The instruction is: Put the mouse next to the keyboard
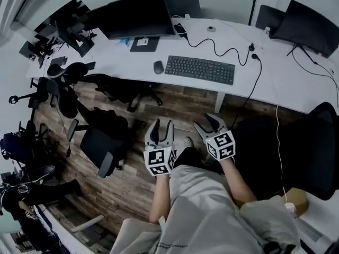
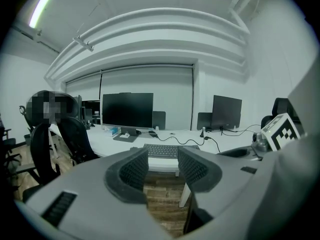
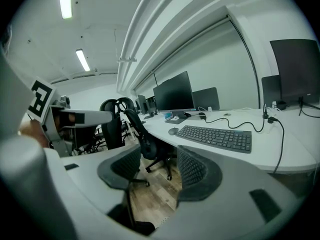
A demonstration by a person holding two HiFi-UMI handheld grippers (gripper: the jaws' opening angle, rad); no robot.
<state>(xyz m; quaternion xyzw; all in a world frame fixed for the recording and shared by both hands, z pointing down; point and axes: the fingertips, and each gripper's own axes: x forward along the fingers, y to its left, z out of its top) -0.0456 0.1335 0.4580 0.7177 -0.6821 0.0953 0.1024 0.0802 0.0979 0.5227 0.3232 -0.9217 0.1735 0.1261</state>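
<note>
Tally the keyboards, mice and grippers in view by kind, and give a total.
Keyboard: 1
Mouse: 1
Grippers: 2, the left gripper and the right gripper
Total: 4

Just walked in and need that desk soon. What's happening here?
A person, back from the desk, holds a gripper in each hand. The left gripper and right gripper are both open and empty. The mouse lies untouched on the desk, just off the left end of the keyboard.

Open floor (image 1: 177, 100) before desk (image 1: 265, 74); chair (image 1: 121, 91) leftward
</note>
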